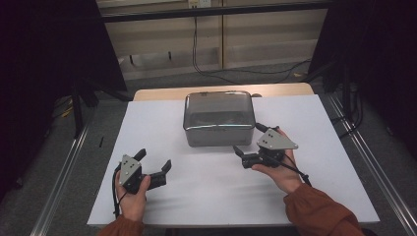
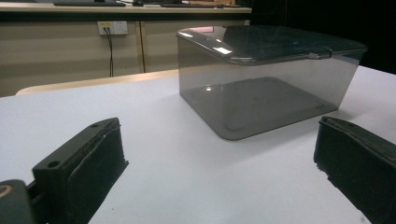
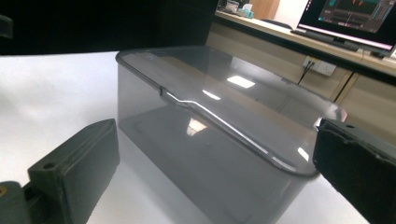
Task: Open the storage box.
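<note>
Smoky clear lidded box (image 1: 219, 118) near the far edge of the white table (image 1: 314, 177), right gripper (image 1: 251, 142) spread wide just beside its near right corner, left gripper (image 1: 155, 162) spread, near the front left, well apart from it.

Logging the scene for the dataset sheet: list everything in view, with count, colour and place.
Smoky grey translucent plastic box with lid: 1, grey, far middle of the sheet, lid on, nothing visible inside.
White sheet covering the table: 1, white, under the box and both grippers.
Light wooden table edge: 1, tan, showing beyond the sheet's far side.
Black cable: 1, black, hanging down the wall behind the table.
White wall socket: 1, white, on the beige wall.
Computer monitor: 1, lit screen, on a desk in the background.
Left gripper: 1, black, near left, jaws open, apart from the box.
Right gripper: 1, black, close by the box's near right corner, jaws open.
</note>
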Demonstrator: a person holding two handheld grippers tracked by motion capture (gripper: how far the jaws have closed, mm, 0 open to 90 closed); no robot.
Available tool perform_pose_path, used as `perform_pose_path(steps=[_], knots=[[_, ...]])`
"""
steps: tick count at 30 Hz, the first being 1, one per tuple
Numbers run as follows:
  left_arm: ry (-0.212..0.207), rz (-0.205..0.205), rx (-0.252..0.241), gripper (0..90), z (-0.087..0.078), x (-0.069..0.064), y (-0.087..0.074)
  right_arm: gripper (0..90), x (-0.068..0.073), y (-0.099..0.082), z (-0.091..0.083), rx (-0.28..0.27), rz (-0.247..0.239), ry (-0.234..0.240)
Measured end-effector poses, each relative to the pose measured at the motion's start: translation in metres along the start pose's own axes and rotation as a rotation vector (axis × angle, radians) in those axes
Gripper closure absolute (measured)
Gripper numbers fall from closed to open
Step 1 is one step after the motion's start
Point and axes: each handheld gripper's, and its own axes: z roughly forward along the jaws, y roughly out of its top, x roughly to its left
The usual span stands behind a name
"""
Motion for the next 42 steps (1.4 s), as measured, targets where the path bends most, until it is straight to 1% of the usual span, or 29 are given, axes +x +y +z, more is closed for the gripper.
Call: perform_pose_path(steps=[2, 4, 5, 6, 8, 9, 10, 11, 12, 14, 15, 16, 17, 18, 19, 20, 22, 25, 27, 28, 29, 32, 33, 34, 36, 37, 39, 41, 42], knots=[[-0.004, 0.000, 0.004, 1.7, 0.001, 0.000, 0.000, 0.0, 0.000, 0.001, 0.005, 0.008, -0.036, 0.006], [-0.009, -0.002, 0.002, 1.7, 0.002, 0.000, 0.000, 0.0, 0.000, 0.001, 0.010, 0.013, -0.051, -0.012], [-0.010, 0.004, 0.005, 1.8, 0.003, 0.000, 0.000, 0.0, -0.001, 0.001, 0.011, 0.016, -0.055, -0.007], [-0.011, 0.010, 0.007, 1.8, 0.003, 0.000, 0.000, 0.0, 0.000, 0.001, 0.013, 0.017, -0.072, -0.007], [-0.013, 0.011, 0.006, 1.8, 0.003, 0.000, 0.000, 2.6, 0.002, 0.002, 0.015, 0.032, -0.143, -0.028], [-0.013, 0.011, 0.006, 1.8, 0.003, 0.000, 0.000, 2.6, 0.002, 0.002, 0.015, 0.032, -0.143, -0.028], [-0.013, 0.011, 0.003, 1.8, 0.003, 0.000, 0.000, 4.2, 0.005, 0.005, 0.017, 0.034, -0.203, -0.037], [-0.012, 0.008, -0.001, 1.8, 0.003, 0.000, 0.000, 4.2, 0.005, 0.005, 0.017, 0.034, -0.203, -0.037], [-0.009, 0.005, -0.004, 1.8, 0.003, 0.000, 0.001, 7.1, 0.008, 0.007, 0.020, 0.043, -0.277, -0.058], [-0.009, 0.010, -0.003, 1.8, 0.004, 0.000, 0.001, 8.8, 0.011, 0.009, 0.023, 0.044, -0.318, -0.060], [-0.009, 0.010, -0.003, 1.8, 0.004, 0.000, 0.001, 8.8, 0.011, 0.009, 0.023, 0.044, -0.318, -0.060], [-0.011, 0.011, 0.002, 1.8, 0.004, 0.000, 0.001, 10.6, 0.015, 0.011, 0.026, 0.052, -0.391, -0.076], [-0.011, 0.011, 0.002, 1.8, 0.004, 0.000, 0.001, 10.6, 0.015, 0.011, 0.026, 0.052, -0.391, -0.076], [-0.013, 0.016, 0.002, 1.8, 0.004, 0.000, 0.001, 13.9, 0.018, 0.012, 0.030, 0.062, -0.453, -0.077], [-0.013, 0.016, 0.002, 1.8, 0.004, 0.000, 0.001, 13.9, 0.018, 0.012, 0.030, 0.062, -0.453, -0.077], [-0.013, 0.018, 0.004, 1.8, 0.004, 0.000, 0.001, 15.6, 0.021, 0.013, 0.032, 0.067, -0.496, -0.081], [-0.014, 0.039, 0.003, 1.8, 0.004, -0.001, 0.001, 18.3, 0.024, 0.016, 0.035, 0.075, -0.535, -0.075], [-0.021, 0.033, 0.005, 1.8, 0.004, -0.002, 0.001, 20.6, 0.028, 0.018, 0.039, 0.074, -0.607, -0.095], [-0.021, 0.040, 0.007, 1.8, 0.004, -0.002, 0.001, 22.1, 0.029, 0.018, 0.040, 0.076, -0.624, -0.099], [-0.018, 0.037, 0.006, 1.8, 0.004, -0.002, 0.001, 23.9, 0.031, 0.018, 0.042, 0.082, -0.654, -0.107], [-0.018, 0.034, 0.006, 1.8, 0.004, -0.002, 0.001, 26.0, 0.033, 0.017, 0.044, 0.091, -0.716, -0.122], [-0.023, 0.036, 0.010, 1.8, 0.004, -0.002, 0.001, 30.2, 0.039, 0.014, 0.048, 0.114, -0.818, -0.126], [-0.023, 0.036, 0.010, 1.8, 0.004, -0.002, 0.001, 30.2, 0.039, 0.014, 0.048, 0.114, -0.818, -0.126], [-0.024, 0.035, 0.011, 1.8, 0.005, -0.002, 0.001, 33.5, 0.042, 0.012, 0.052, 0.124, -0.852, -0.118], [-0.023, 0.037, 0.012, 1.8, 0.005, -0.002, 0.001, 36.6, 0.044, 0.011, 0.055, 0.134, -0.884, -0.122], [-0.023, 0.037, 0.012, 1.8, 0.005, -0.002, 0.001, 36.6, 0.044, 0.011, 0.055, 0.134, -0.884, -0.122], [-0.021, 0.036, 0.005, 1.8, 0.004, -0.001, 0.001, 42.6, 0.047, 0.011, 0.058, 0.142, -0.916, -0.120], [-0.017, 0.030, 0.001, 1.8, 0.005, -0.002, 0.001, 43.7, 0.048, 0.011, 0.059, 0.148, -0.932, -0.115], [-0.020, 0.027, 0.009, 1.8, 0.005, -0.001, 0.001, 45.2, 0.051, 0.010, 0.062, 0.154, -0.966, -0.114]])
